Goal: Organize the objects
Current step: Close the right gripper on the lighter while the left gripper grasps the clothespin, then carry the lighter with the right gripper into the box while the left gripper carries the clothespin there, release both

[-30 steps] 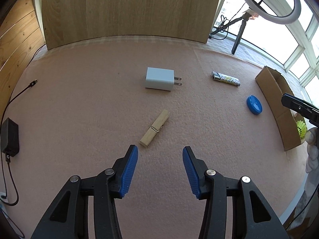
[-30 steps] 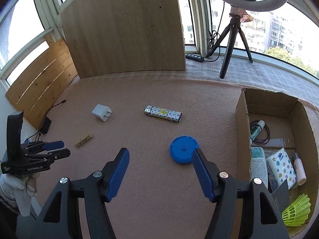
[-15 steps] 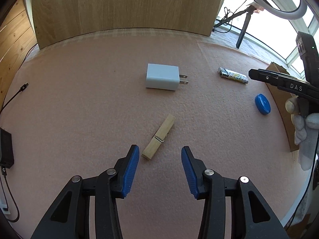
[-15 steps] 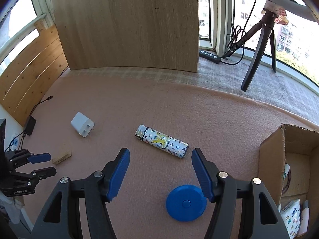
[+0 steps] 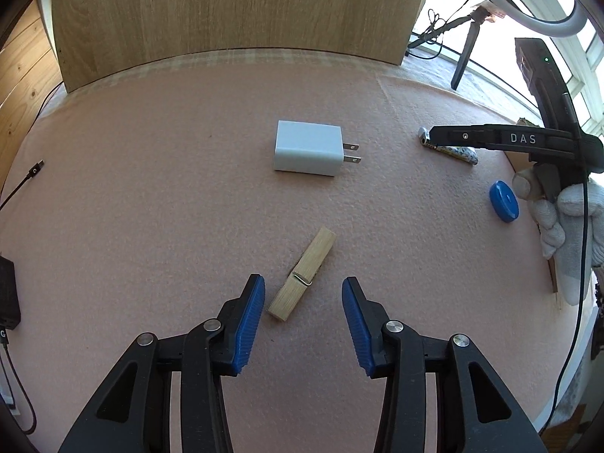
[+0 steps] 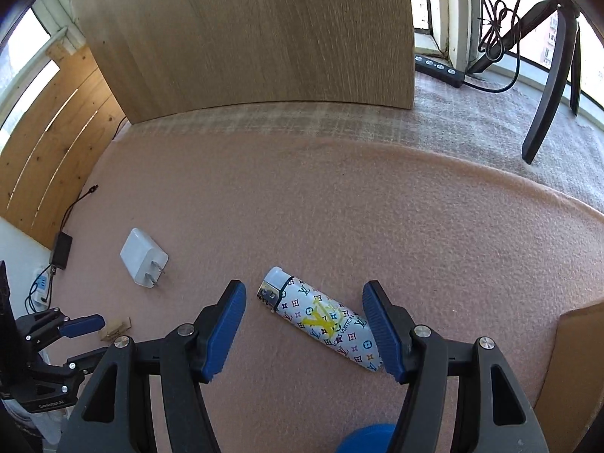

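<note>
A wooden clothespin [image 5: 302, 275] lies on the pink felt mat, its near end between the blue tips of my left gripper [image 5: 302, 294], which is open and not touching it. Behind it rests a white wall charger [image 5: 307, 148]. My right gripper [image 6: 304, 304] is open and hovers over a patterned lighter [image 6: 321, 317], which lies aslant between its fingers with no pad pressing it. The same lighter [image 5: 458, 154] shows in the left wrist view partly hidden by the right gripper's body. A blue round lid [image 5: 503, 201] lies near the gloved hand [image 5: 566, 219].
A cardboard box [image 6: 573, 362] stands at the right. A wooden board [image 5: 234, 11] leans upright at the back of the mat. A black adapter with cable [image 5: 7, 298] lies at the left edge. A tripod [image 6: 547, 75] and power strip [image 6: 439, 68] stand behind.
My right gripper moved from above the blue lid forward and down to straddle the lighter. My left gripper crept forward and lower, so the clothespin now reaches between its tips.
</note>
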Demonstrator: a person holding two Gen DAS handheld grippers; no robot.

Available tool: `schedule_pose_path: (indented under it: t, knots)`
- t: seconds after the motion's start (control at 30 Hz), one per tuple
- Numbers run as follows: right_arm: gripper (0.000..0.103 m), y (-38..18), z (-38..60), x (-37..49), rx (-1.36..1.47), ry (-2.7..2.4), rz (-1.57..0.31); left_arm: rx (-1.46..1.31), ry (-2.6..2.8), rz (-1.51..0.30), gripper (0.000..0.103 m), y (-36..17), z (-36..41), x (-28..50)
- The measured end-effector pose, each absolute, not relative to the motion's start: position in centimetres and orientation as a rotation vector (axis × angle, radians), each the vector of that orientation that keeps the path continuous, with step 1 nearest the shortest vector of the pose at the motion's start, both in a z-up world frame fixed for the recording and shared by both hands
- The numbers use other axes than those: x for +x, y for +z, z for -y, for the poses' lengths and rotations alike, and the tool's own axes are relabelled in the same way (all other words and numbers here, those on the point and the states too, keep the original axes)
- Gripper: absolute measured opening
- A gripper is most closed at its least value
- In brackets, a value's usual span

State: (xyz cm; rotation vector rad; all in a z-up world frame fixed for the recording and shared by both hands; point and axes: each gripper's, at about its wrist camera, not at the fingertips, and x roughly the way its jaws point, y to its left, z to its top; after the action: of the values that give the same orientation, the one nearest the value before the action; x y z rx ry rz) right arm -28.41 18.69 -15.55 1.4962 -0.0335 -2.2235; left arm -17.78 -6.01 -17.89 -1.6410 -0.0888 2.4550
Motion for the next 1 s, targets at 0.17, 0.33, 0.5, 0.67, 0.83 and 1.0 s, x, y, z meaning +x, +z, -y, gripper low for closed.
schedule_pose_path:
  t: [0.17,0.33,0.5,0.67,0.83,1.0]
  knots:
    - [0.055,-15.5,-18.1,-27.2,1.513,-2.195,-0.028,-1.653,2.439,0.076,0.046,-18.3,5.9,-18.4]
    - [0.029,-15.5,-17.4,-26.0,1.525,-2.248,-0.189,-1.649,2.438,0.056,0.043,-18.4,5.4,-18.8]
    - [0.021,-15.6,-17.3,-25.2,1.507,-2.295,-0.258,-1.648,2.459,0.050,0.019,-18.5,5.5,-18.4]
    - [0.021,-15.6,-17.3,-23.7,1.498,-2.295,-0.224,-1.650,2.461,0.082,0.017,-18.4,5.6,-17.6]
    - [0.021,-15.4,-17.7,-21.1,1.492,-2.277,-0.142,-1.638,2.443,0.188,0.017,-18.4,5.2,-15.7]
    - [0.021,-14.6,-19.0,-17.6,1.458,-2.282,-0.055,-1.616,2.432,0.230,0.017,-17.8,4.2,-13.9]
